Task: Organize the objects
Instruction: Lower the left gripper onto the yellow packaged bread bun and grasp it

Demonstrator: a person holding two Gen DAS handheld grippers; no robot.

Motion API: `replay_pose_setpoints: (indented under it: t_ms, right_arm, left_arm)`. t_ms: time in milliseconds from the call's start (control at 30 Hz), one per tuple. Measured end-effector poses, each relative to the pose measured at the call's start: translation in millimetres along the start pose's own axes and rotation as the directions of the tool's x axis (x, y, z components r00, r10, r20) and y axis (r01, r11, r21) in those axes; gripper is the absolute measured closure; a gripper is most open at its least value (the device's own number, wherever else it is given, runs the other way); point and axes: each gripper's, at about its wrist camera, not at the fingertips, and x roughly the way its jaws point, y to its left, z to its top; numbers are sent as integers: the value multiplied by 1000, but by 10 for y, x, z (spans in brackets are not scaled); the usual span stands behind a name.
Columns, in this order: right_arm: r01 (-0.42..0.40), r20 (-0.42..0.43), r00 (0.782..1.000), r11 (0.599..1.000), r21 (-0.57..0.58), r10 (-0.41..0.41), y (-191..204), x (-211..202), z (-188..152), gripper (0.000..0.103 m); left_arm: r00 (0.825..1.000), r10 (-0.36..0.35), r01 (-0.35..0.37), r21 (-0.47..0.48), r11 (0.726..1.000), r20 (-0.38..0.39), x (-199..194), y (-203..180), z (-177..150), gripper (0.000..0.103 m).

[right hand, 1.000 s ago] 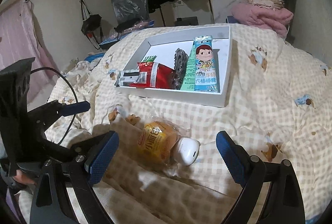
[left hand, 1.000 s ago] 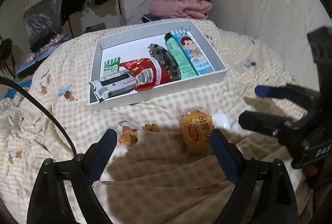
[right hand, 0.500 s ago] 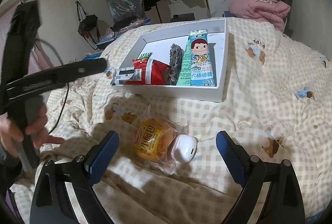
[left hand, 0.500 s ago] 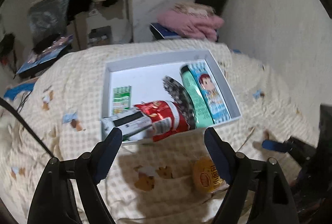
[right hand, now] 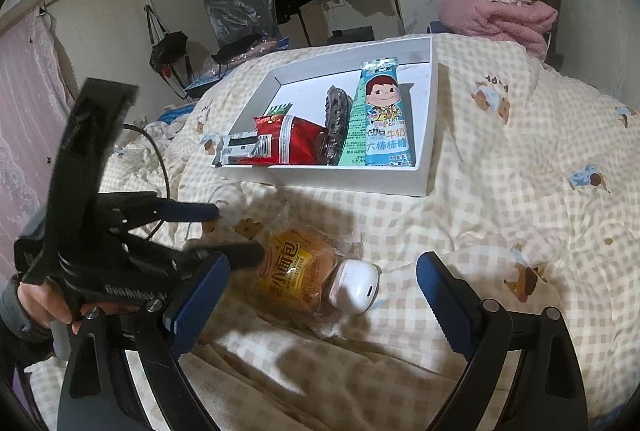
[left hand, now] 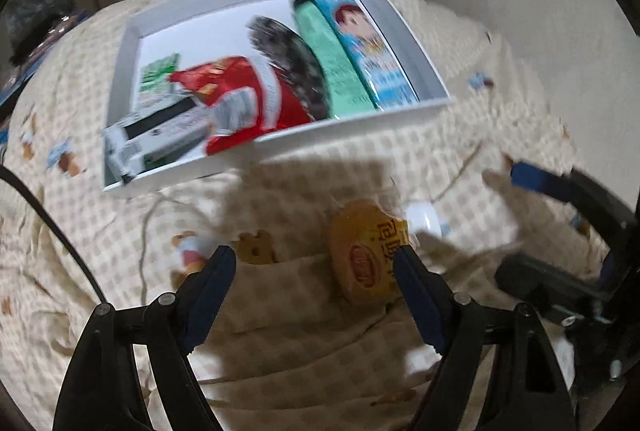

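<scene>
Bread packet (right hand: pixel 295 268): round golden bun in a clear, crinkled wrapper with a yellow label, red oval logo and Chinese characters; it lies on the checked quilt (right hand: pixel 500 215), near side of the tray, its right edge touching the earbud case.
Earbud case (right hand: pixel 356 290): small, white, glossy, rounded; just right of the bun on the quilt.
White tray (right hand: pixel 428 135): shallow rectangular box farther back on the bed, holding snacks side by side.
Tray contents: a blue lollipop packet (right hand: pixel 384 119) with a cartoon child at the right, a green packet (left hand: pixel 336 71) beside it, a dark patterned packet (right hand: pixel 336 123), a red snack bag (right hand: pixel 288 145), and a black-and-white wrapper (right hand: pixel 236 151) at the left end.
Left gripper (left hand: pixel 316 271): jaws have just been narrowing but stand wide apart; the bun lies just inside the right finger (left hand: pixel 416 287), whether touching I cannot tell; nothing gripped. View blurred.
Right gripper (right hand: pixel 322 287): jaws spread wide, empty, bracketing the bun and case from the near side without contact.
Hand (right hand: pixel 44 301): grips the left gripper's handle at the far left.
</scene>
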Motion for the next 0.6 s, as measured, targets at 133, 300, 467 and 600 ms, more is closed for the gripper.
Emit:
replay_pose_setpoints:
  t_ms: [133, 300, 467, 600]
  right_arm:
    - [48, 80, 996, 998, 41, -51, -52, -114, -12, 8]
    - [84, 130, 988, 996, -9, -82, 74, -185, -13, 8]
    - [75, 109, 991, 997, 19, -76, 11, -155, 5, 8]
    - [71, 95, 993, 997, 21, -73, -8, -135, -15, 8]
  left_arm:
    - [989, -3, 11, 54, 998, -145, 247, -111, 128, 18]
    - [976, 6, 9, 66, 998, -219, 432, -256, 225, 18]
    - [980, 9, 7, 76, 997, -198, 464, -317, 171, 27]
    - [981, -57, 71, 70, 995, -183, 395, -351, 58, 50]
